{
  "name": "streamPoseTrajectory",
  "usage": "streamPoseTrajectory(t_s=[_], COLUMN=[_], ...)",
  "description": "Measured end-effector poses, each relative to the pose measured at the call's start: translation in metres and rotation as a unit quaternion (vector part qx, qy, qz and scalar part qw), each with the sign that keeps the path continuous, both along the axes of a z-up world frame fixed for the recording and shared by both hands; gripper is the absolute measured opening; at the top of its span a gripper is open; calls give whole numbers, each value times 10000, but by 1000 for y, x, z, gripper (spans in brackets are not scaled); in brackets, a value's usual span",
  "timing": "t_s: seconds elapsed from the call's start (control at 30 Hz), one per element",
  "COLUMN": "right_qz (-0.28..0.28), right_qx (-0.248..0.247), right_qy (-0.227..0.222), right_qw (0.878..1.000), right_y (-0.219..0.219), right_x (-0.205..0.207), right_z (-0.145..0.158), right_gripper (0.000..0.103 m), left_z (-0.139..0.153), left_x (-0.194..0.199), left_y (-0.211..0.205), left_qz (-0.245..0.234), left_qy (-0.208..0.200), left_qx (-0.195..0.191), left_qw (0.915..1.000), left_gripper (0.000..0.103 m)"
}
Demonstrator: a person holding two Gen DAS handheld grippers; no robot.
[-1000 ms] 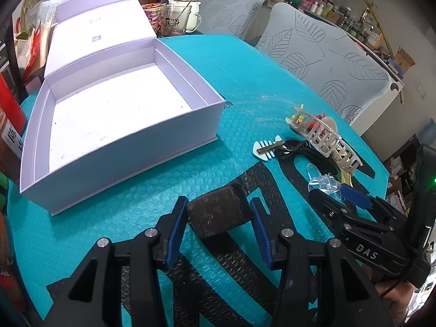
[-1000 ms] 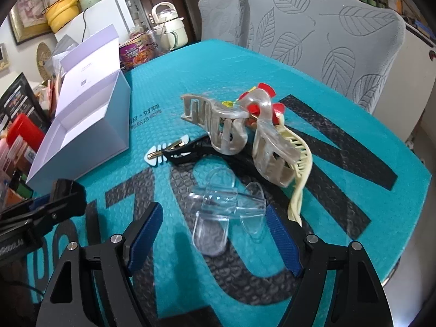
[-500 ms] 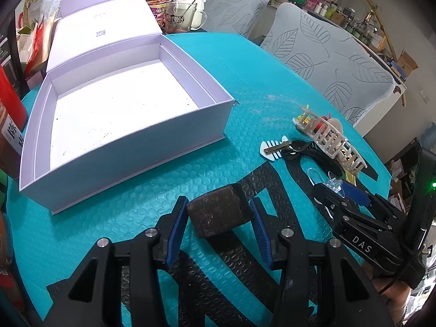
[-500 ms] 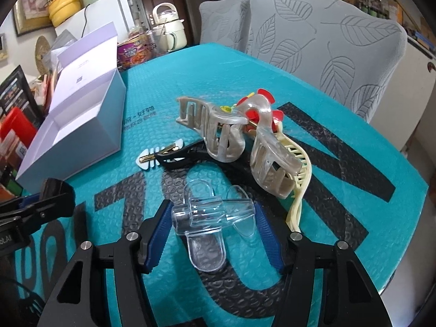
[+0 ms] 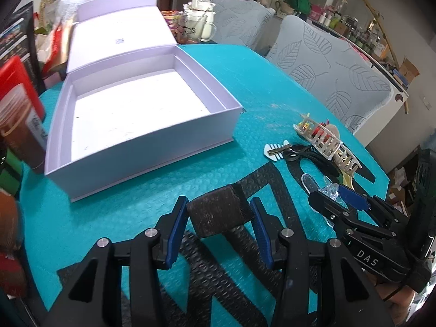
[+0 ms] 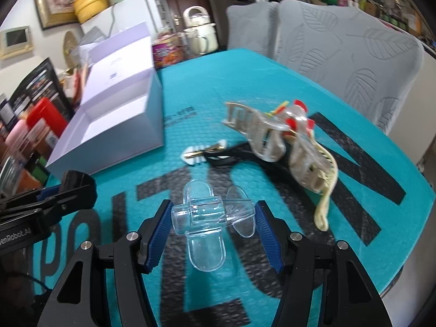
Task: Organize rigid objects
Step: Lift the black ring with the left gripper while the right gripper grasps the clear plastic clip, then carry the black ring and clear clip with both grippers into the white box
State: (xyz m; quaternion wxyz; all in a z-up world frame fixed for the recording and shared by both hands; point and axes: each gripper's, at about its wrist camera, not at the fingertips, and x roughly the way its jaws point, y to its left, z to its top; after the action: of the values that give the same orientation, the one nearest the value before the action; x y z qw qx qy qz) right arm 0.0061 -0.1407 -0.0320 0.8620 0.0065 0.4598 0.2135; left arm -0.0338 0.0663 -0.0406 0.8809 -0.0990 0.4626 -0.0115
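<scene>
My left gripper (image 5: pixel 218 215) is shut on a dark brown hair clip (image 5: pixel 216 211) and holds it above the teal mat. The open lilac box (image 5: pixel 141 136) lies ahead and to its left, its bottom bare. My right gripper (image 6: pixel 214 216) is shut on a clear plastic hair clip (image 6: pixel 207 218), lifted off the mat; it also shows in the left wrist view (image 5: pixel 331 190). A heap of beige and clear claw clips (image 6: pixel 283 141), a black clip (image 6: pixel 231 158) and a small white and gold clip (image 6: pixel 201 151) lie on the mat beyond it.
The box's lid (image 5: pixel 117 35) stands open at the back. Red and brown packages (image 5: pixel 19 114) line the table's left edge. A cream kettle (image 5: pixel 200 21) and snack tub stand at the far edge. Two grey leaf-pattern chairs (image 6: pixel 348 51) stand behind the table.
My right gripper has closed on the clear clip and lifted it off the mat. My left gripper, still holding the brown clip, has risen and drawn back a little.
</scene>
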Motion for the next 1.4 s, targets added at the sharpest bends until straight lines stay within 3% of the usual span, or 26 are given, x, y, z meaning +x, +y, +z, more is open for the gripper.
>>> streamPoseTrajectory(t_s=[0.7, 1.1, 1.4], right_qz=[1537, 1964, 2200], right_qx=[255, 321, 300], right_qy=[-190, -209, -509], right_qw=[9876, 9798, 9737], right_y=[67, 93, 108], right_x=[-26, -29, -18], right_z=[18, 28, 51], right_gripper=[61, 61, 61], left_z=[13, 25, 42], left_x=[-55, -54, -38], left_y=[37, 58, 64], left_qz=[1005, 1123, 1026], left_qy=[-138, -293, -563], left_qx=[219, 292, 428], left_qw=[9946, 9928, 9922], left_gripper=[46, 46, 46])
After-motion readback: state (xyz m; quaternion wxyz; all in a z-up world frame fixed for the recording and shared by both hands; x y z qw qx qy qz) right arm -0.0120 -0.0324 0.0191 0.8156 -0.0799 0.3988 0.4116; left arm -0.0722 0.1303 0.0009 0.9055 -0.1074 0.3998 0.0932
